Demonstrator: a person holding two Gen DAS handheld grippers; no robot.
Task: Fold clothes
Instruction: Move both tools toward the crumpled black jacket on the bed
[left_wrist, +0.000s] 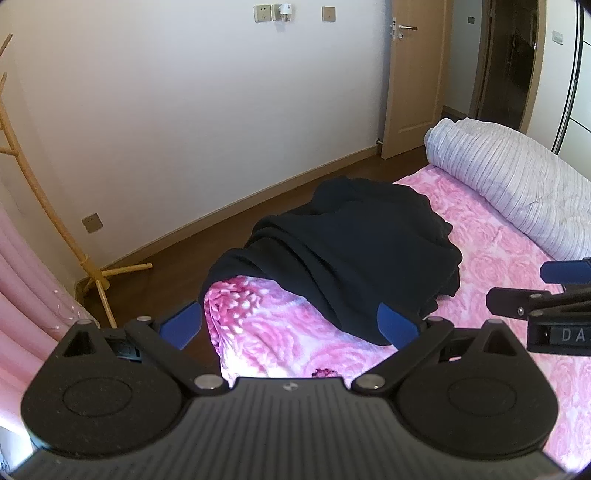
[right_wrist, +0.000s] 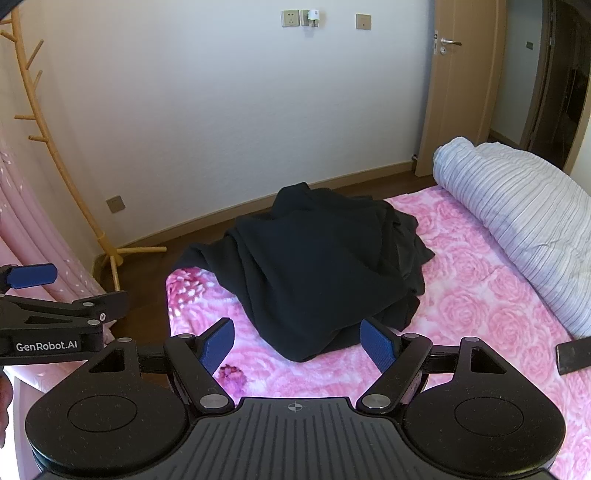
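Observation:
A dark navy garment (left_wrist: 343, 251) lies in a crumpled heap on the pink floral bed (left_wrist: 476, 240), near the bed's corner; the heap (right_wrist: 314, 266) fills the middle of the right wrist view too. My left gripper (left_wrist: 291, 321) hovers open just short of the heap, blue pads wide apart, nothing between them. My right gripper (right_wrist: 299, 343) is also open and empty, its fingers framing the near edge of the garment from above. Each gripper shows in the other's view: the right one (left_wrist: 546, 291) at the right edge, the left one (right_wrist: 48, 295) at the left edge.
A rolled striped quilt (right_wrist: 524, 221) lies along the right side of the bed. A wooden coat stand (right_wrist: 66, 177) rises by the wall at left, beside pink curtains (left_wrist: 22, 302). Brown floor (left_wrist: 184, 251) borders the bed. A dark flat object (right_wrist: 576, 354) rests on the bed at right.

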